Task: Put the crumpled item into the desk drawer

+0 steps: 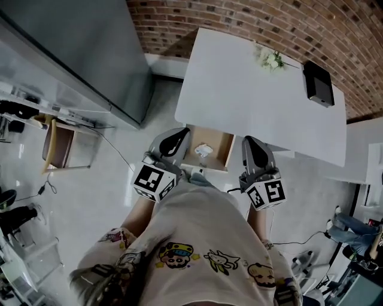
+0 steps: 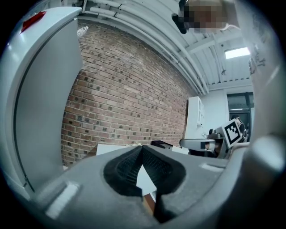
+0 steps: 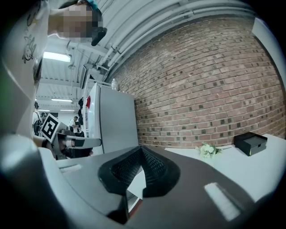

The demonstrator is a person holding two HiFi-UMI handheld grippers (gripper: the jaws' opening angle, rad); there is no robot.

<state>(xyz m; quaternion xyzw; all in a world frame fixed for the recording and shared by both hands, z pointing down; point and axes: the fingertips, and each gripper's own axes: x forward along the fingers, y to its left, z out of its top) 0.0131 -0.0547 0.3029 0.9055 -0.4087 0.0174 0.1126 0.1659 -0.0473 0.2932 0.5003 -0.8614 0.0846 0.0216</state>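
Crumpled item (image 1: 203, 150): white wad, lies inside the open drawer (image 1: 222, 142), on the drawer floor, a bit left of the middle. Nothing grips it and nothing touches it. In the head view it sits between the 2 grippers, just right of the left gripper (image 1: 178, 135) and farther from the right gripper (image 1: 249, 142).

The drawer is pulled out from under the near edge of the desk (image 1: 251, 101), close to the near left corner; wood-coloured inside, and only the 1 item can be made out in it.

Left gripper: jaws closed, tips meeting, nothing between the pads. Its own view shows only a sliver of desk and drawer wood through the gap behind the tips.
Right gripper: same, jaws fully together and empty.
Both are held about level, side by side in front of the drawer, close to the person's body. Each one's marker cube shows in the other's view.

Desk top is white and mostly bare: a small bunch of white flowers (image 1: 270, 58) at the far edge, a black box (image 1: 318, 82) near the far right corner. Brick wall (image 1: 239, 18) behind the desk. Tall grey cabinet (image 1: 90, 48) stands left of the desk. Person's white shirt (image 1: 197, 239) with cartoon prints fills the bottom of the head view.
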